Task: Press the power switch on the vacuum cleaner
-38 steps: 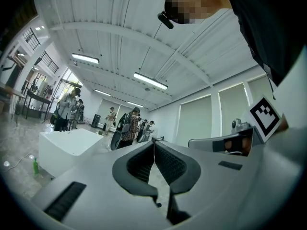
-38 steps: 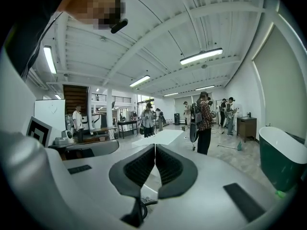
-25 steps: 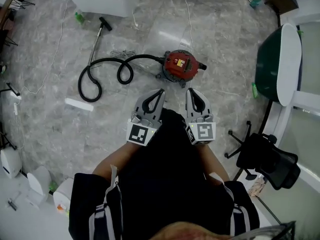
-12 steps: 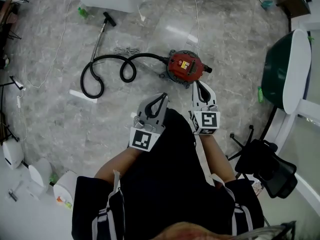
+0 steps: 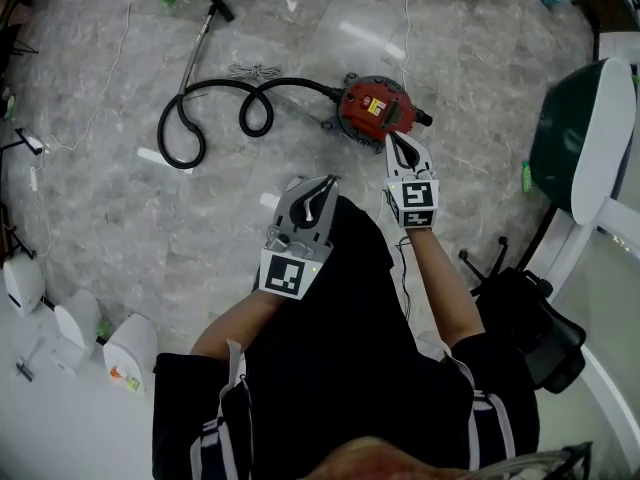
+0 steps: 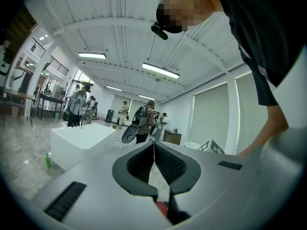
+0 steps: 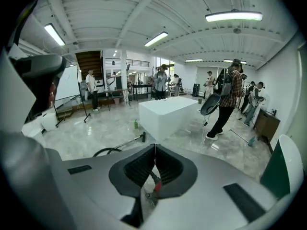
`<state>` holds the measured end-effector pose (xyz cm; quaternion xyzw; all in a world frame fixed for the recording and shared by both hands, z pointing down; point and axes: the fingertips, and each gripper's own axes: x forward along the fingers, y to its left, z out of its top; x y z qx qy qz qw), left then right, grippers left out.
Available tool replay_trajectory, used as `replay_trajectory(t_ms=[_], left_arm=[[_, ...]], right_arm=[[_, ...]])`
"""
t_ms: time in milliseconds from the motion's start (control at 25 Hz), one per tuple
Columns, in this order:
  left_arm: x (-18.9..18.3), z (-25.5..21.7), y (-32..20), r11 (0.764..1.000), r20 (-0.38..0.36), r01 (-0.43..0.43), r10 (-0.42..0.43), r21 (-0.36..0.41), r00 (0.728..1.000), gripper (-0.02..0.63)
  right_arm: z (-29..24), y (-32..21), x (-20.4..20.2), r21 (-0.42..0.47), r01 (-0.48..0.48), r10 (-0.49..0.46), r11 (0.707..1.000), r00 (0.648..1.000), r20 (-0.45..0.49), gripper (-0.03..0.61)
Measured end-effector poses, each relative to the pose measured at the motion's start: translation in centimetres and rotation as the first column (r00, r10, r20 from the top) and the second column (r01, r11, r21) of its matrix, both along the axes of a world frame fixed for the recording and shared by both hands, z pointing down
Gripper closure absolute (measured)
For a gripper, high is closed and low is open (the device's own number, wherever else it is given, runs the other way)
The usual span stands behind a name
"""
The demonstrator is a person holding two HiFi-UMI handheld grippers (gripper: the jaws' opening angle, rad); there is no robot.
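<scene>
Down on the grey marbled floor (image 5: 100, 218) sits the round red canister vacuum cleaner (image 5: 372, 106), near the top middle of the head view and straight ahead of the person. A yellow label shows on its lid, but the power switch itself is too small to pick out. A ribbed black hose (image 5: 212, 120) leaves its left side, curls through two loops and joins a thin metal wand (image 5: 193, 50) that ends in a black floor nozzle. The right gripper (image 5: 391, 138) is stretched forward, its tip at the near edge of the vacuum cleaner; whether it touches cannot be told. In its own view the right gripper (image 7: 155, 148) has its two jaws brought together at the tips with nothing clamped, and a sliver of red shows through the gap lower down. The left gripper (image 5: 326, 180) is held back closer to the body, well short of the vacuum cleaner. In its own view the left gripper (image 6: 154, 143) likewise has its jaws pressed tip to tip and empty. A green-backed white chair (image 5: 582, 133) stands at the right edge, with a black office chair (image 5: 528, 320) nearer the person below it. A large white block (image 7: 168, 110) stands further off, with a small green bottle (image 7: 135, 124) on the floor beside it.
</scene>
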<state>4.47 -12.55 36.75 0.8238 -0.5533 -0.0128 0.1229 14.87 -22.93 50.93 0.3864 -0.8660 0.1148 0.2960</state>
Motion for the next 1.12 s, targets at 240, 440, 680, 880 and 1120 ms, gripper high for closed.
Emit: replay_trajectory(t_ms=[240, 440, 680, 880, 1120], left_arm=[[0.2, 1.5, 0.6, 0.998, -0.009, 0.038, -0.038, -0.047, 0.999, 0.594], [0.4, 1.7, 0.6, 0.998, 0.016, 0.043, -0.043, -0.041, 0.999, 0.594], [0.0, 1.7, 0.0, 0.995, 0.026, 0.093, -0.092, -0.031, 0.995, 0.594], [-0.2, 2.4, -0.1, 0.989, 0.017, 0.138, -0.137, -0.052, 0.99, 0.594], [0.0, 4.1, 0.2, 0.983, 0.031, 0.148, -0.146, -0.108, 0.989, 0.594]], right_arm=[[5.0, -1.4, 0.5, -0.042, 0.051, -0.054, 0.998, 0.996, -0.07, 0.56], [8.2, -3.3, 0.2, -0.052, 0.114, -0.12, 0.992, 0.985, -0.128, 0.56], [11.5, -4.7, -0.1, -0.085, 0.192, -0.205, 0.978, 0.962, -0.181, 0.56], [14.6, -4.9, 0.2, -0.128, 0.205, -0.228, 0.97, 0.953, -0.198, 0.56], [18.7, -5.2, 0.8, -0.184, 0.196, -0.232, 0.963, 0.952, -0.199, 0.56]])
